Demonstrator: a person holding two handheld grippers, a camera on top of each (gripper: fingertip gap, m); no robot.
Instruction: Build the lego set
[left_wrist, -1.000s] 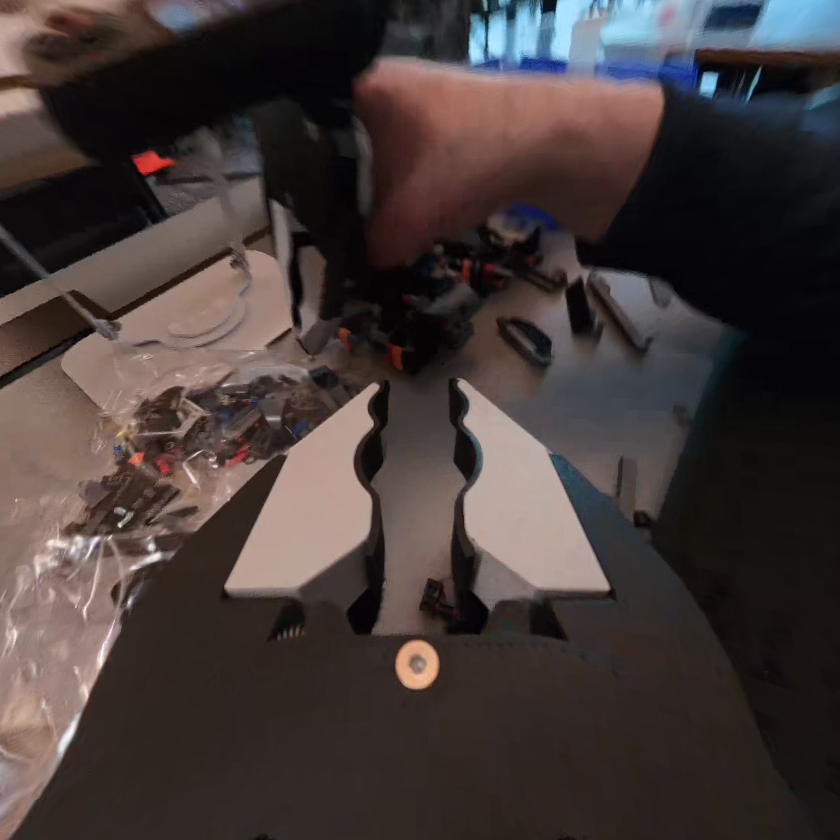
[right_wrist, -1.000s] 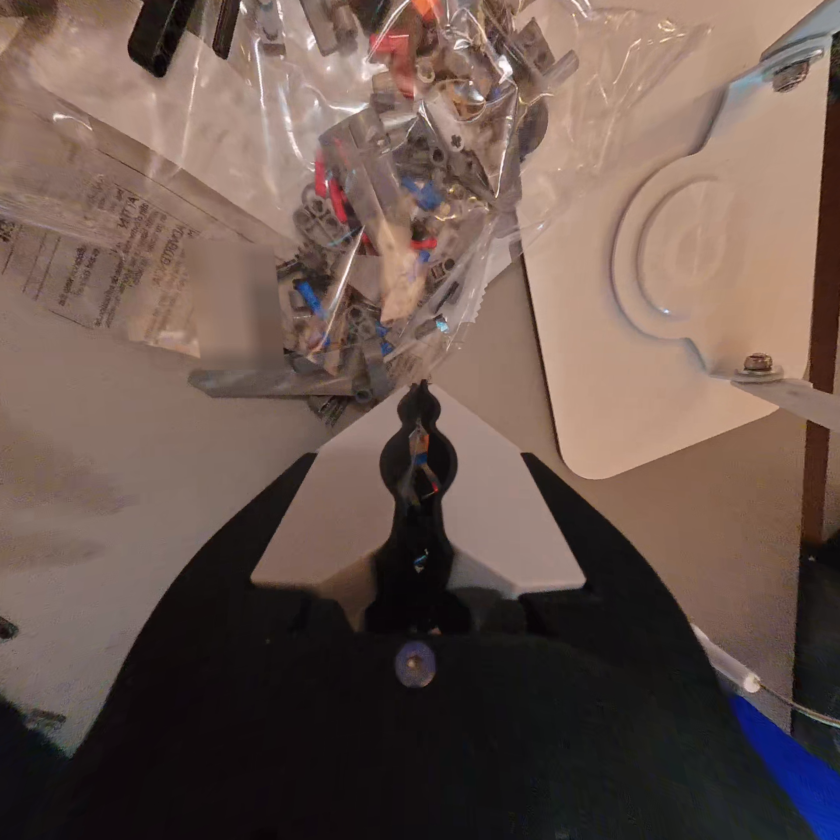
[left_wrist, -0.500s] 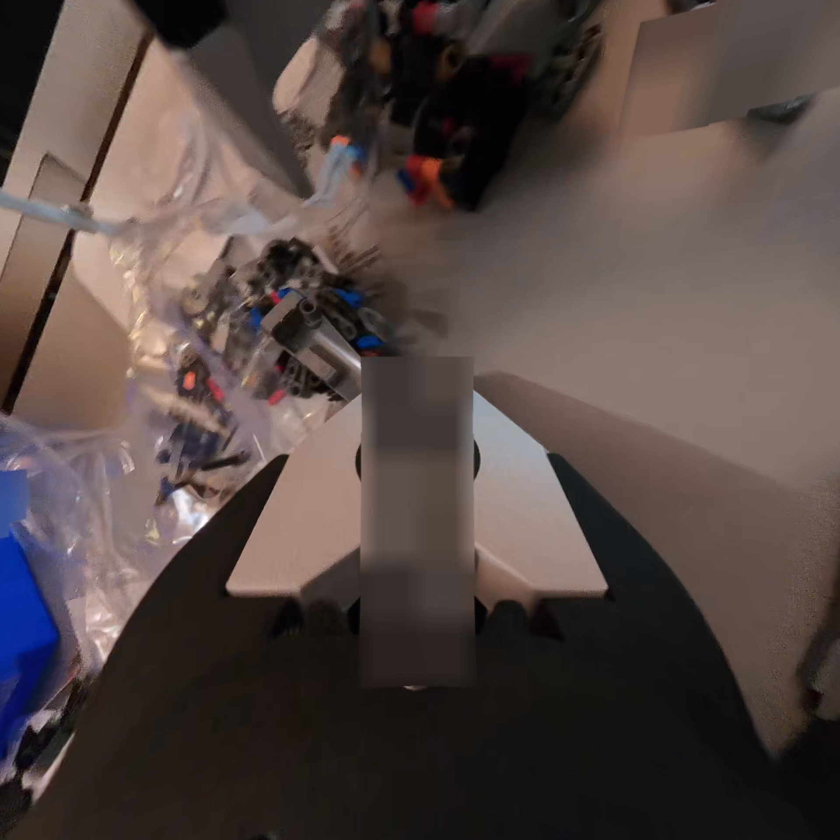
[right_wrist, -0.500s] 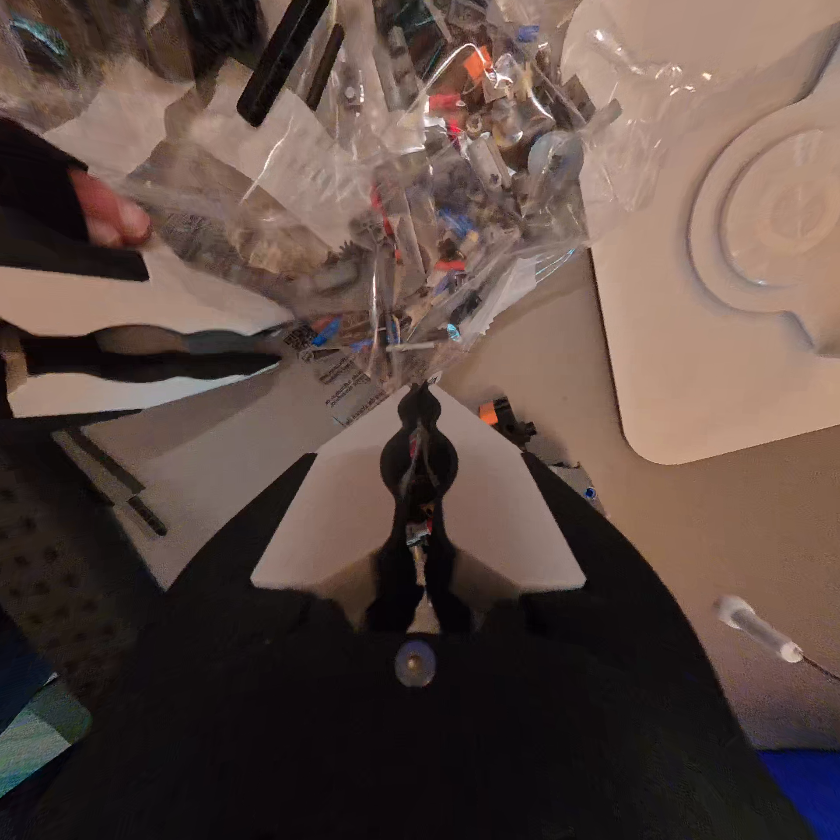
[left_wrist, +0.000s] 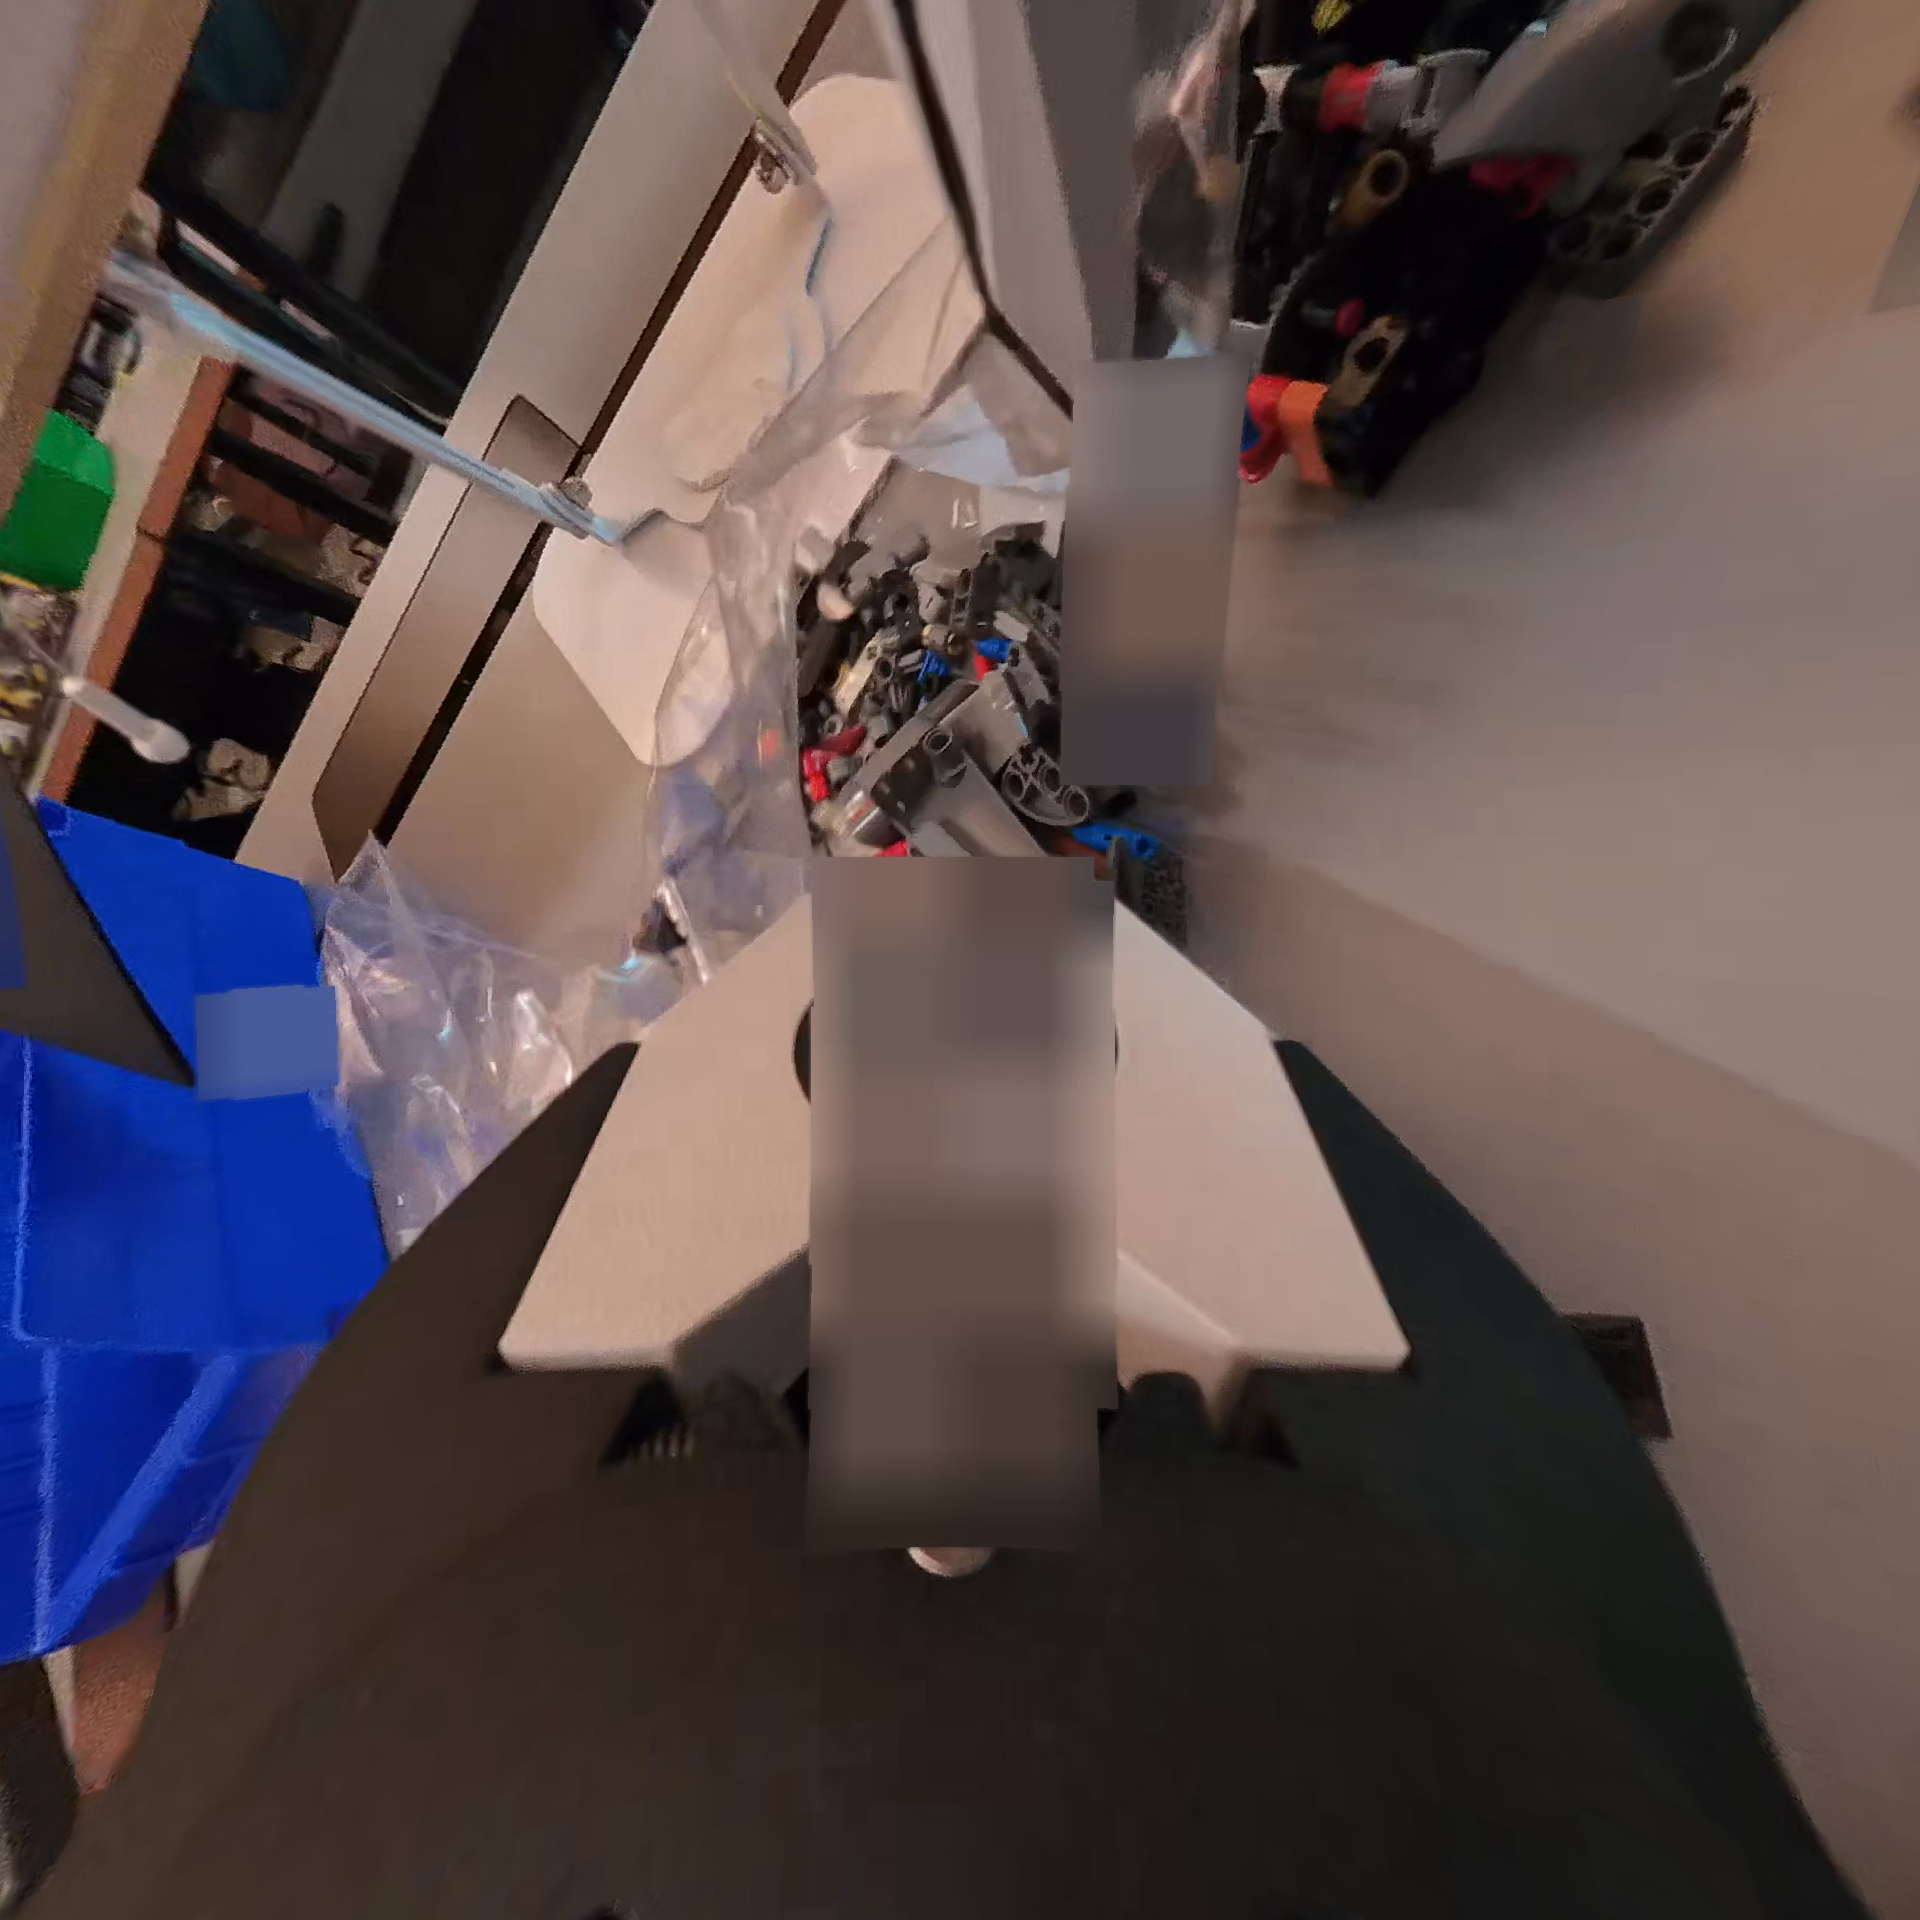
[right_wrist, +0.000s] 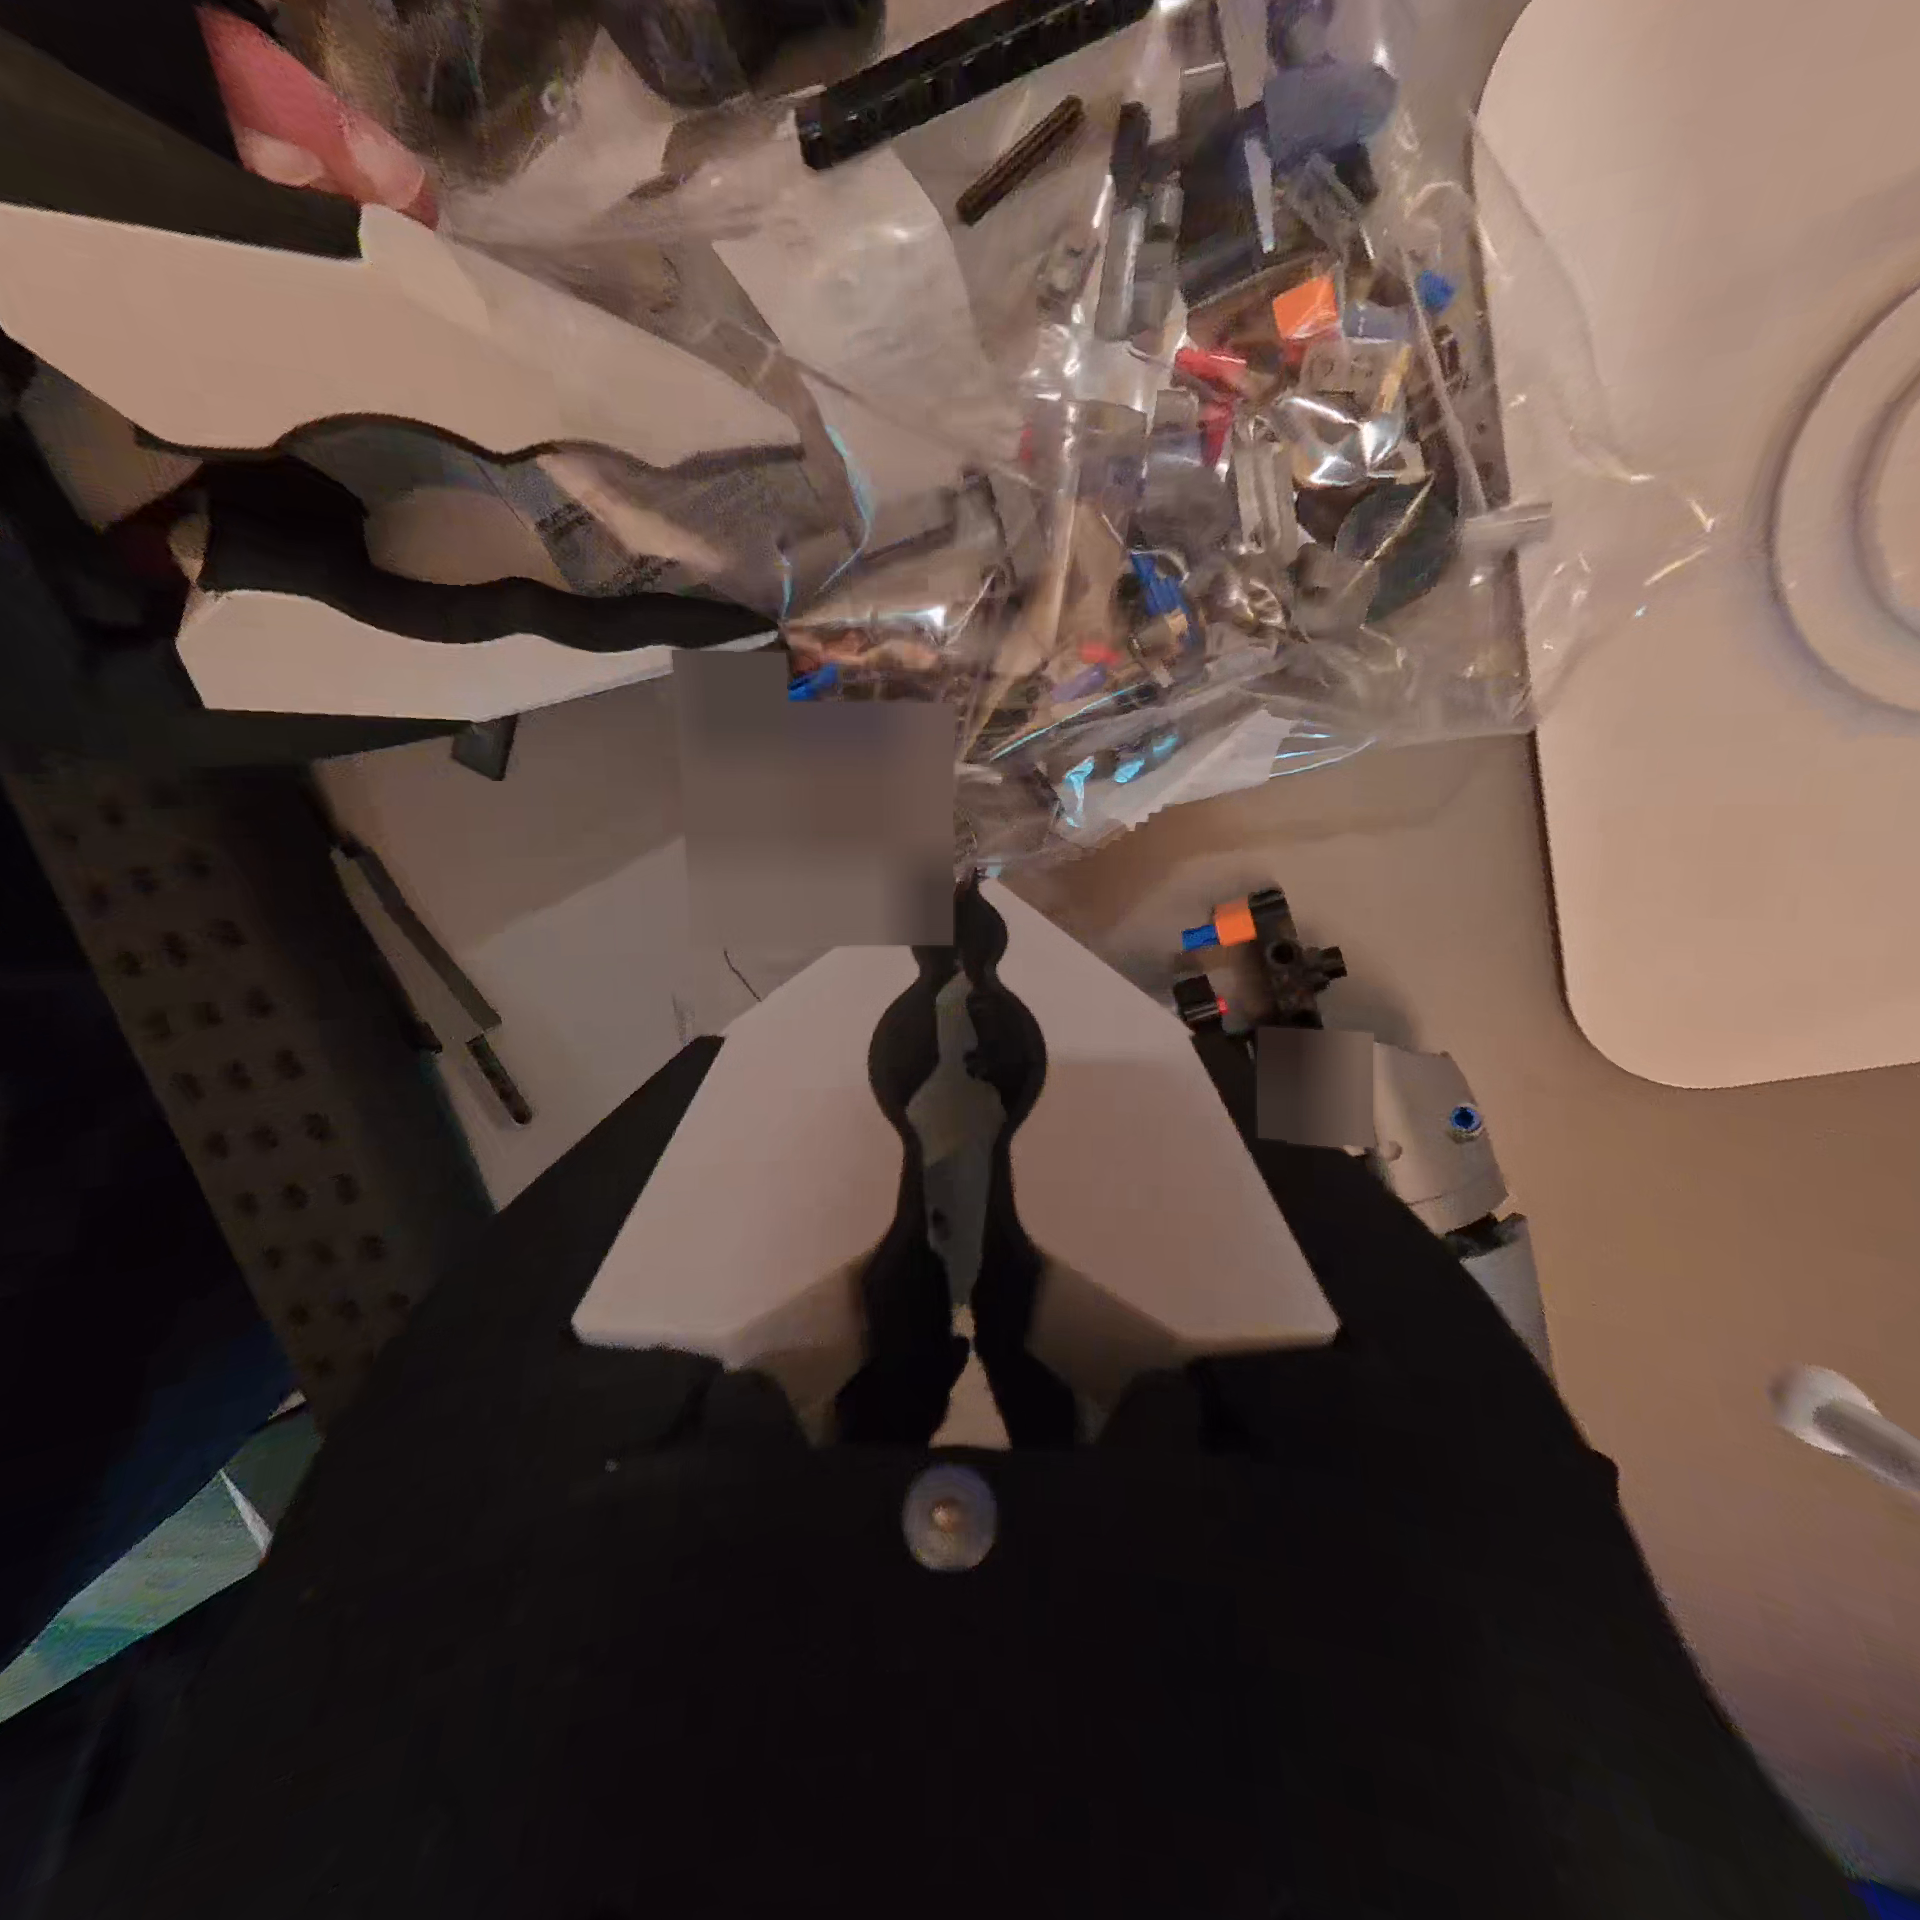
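Note:
A clear plastic bag (right_wrist: 1195, 468) of small grey, black, blue and red lego parts lies on the table. My right gripper (right_wrist: 971, 904) is shut on the bag's near corner. My left gripper (right_wrist: 784, 540) comes in from the left. It is open, with the bag's edge between its fingers. In the left wrist view my left gripper (left_wrist: 961, 904) points at the bag (left_wrist: 914, 665), and a mosaic patch hides the jaws. A black partial lego build (left_wrist: 1382, 343) stands at the top right. A small black and orange sub-assembly (right_wrist: 1257, 966) lies beside my right gripper.
A white plate (right_wrist: 1714, 831) lies right of the bag. It also shows in the left wrist view (left_wrist: 727, 416). A blue bin (left_wrist: 156, 1143) stands at the left. A long black beam (right_wrist: 966, 73) lies beyond the bag. A dark perforated mat (right_wrist: 229, 1039) runs along the left. My hands' fingertips stand some 8 cm from each other.
My left gripper has swung from facing the build to the bag and reached its left edge. My right gripper has stayed shut on the bag's corner and drawn back over the table.

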